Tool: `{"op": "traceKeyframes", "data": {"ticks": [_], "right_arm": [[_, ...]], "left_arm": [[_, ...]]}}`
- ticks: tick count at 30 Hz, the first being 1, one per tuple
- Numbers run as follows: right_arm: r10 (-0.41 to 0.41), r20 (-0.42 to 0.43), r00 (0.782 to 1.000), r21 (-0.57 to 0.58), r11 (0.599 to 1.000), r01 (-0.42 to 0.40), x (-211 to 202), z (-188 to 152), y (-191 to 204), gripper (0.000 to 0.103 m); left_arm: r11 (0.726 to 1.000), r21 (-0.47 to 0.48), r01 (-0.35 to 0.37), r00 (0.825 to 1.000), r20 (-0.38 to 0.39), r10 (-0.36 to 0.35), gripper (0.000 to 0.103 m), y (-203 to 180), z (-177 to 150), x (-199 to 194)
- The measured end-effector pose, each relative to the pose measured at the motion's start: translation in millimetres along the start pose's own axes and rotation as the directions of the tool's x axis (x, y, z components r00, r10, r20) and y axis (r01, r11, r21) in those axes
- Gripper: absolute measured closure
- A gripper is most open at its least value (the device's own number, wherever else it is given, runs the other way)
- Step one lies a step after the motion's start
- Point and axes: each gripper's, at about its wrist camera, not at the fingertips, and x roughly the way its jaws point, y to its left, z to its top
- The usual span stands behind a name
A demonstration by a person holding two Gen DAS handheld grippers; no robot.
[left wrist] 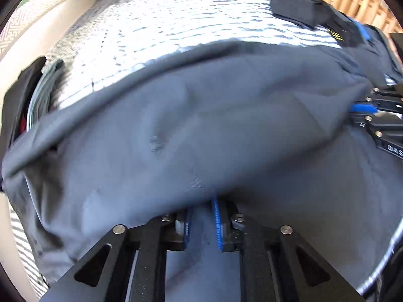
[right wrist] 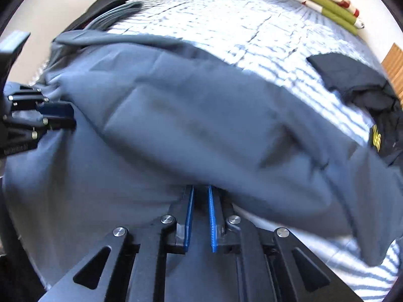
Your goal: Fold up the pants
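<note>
Dark stack at the left: folded clothes [right wrist: 105,12] lie at the far left edge of the bed, apart from the work.
Left gripper [left wrist: 201,224]: narrowed onto a fold of the grey cloth; fabric runs between its blue pads [left wrist: 216,224], so it reads as clenched on the pants.
Pants [left wrist: 201,125]: grey, spread across the near part of the bed, with a long doubled roll of cloth lying crosswise between the two grippers and the striped bedspread [left wrist: 163,25] beyond.
Weight, as a judgement: light; the cloth bunches and drapes with no stiffness and sags wherever it is not held.
Surface, as a judgement: smooth woven fabric, likely to slide over itself, so a shallow pinch may slip.
Where to grip: at the edge of the doubled layer, both layers together, one hold towards each end so the fold stays straight.
Right gripper [right wrist: 201,219]: drawn close on the same grey fabric, cloth passing between its pads; grasping the pants.
Dark garment at the right [right wrist: 360,88]: a navy piece with a yellow mark, lying just past the pants' right end; it could be caught up in a fold.
Folded green blanket [right wrist: 314,2]: far corner, well apart.
</note>
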Motion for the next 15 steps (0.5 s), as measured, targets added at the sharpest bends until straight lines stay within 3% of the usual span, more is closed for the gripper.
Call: {"op": "traceKeyframes", "data": {"ticks": [7,10,15], "right_arm": [[-0.066,0.011,0.998,0.023,0.998,0.066,4.2,18.1,-6.8,0.094],[0.046,0.006,0.999,0.009,0.999,-0.046,-13.2,15.0,-2.3,0.091],[0.205,-0.038,0.978,-0.107,0.972,-0.208,-48.3,-37.0,40.2,0.091]], "left_arm": [[1.000,-0.013,-0.027,0.999,0.017,0.027,0.089,2.1,20.7,0.4],[1.000,-0.009,0.012,0.999,0.045,-0.012,0.089,8.6,6.5,-22.8],[0.997,0.031,0.065,0.997,0.046,-0.066,0.089,18.9,-42.9,-64.6]]}}
